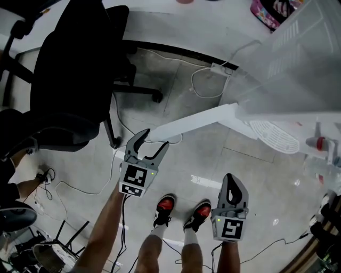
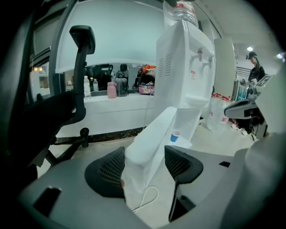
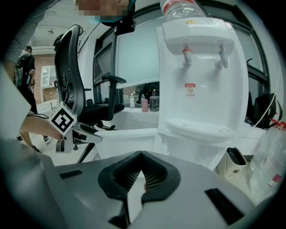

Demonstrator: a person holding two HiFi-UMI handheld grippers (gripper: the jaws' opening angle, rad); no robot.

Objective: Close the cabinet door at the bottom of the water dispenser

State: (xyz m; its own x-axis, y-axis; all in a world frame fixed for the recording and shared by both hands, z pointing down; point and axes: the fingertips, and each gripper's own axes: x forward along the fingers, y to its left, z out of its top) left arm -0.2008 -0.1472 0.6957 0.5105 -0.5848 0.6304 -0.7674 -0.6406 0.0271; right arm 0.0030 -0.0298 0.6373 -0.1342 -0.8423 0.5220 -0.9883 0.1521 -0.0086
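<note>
The left hand-held gripper (image 1: 153, 139) is wide open around the door (image 1: 197, 120), the right hand-held gripper (image 1: 230, 180) is shut and empty, and a crooked push could slip off.

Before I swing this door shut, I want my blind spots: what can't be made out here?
- Cabinet interior: in the left gripper view the open cabinet door covers it; in the head view the water dispenser itself does.
- Whether the pads of the left gripper touch the door: left gripper view, the door edge covers one pad.
- The bottle: cut by the top edge, both gripper views.
- Print on the red label: too small, right gripper view.
</note>
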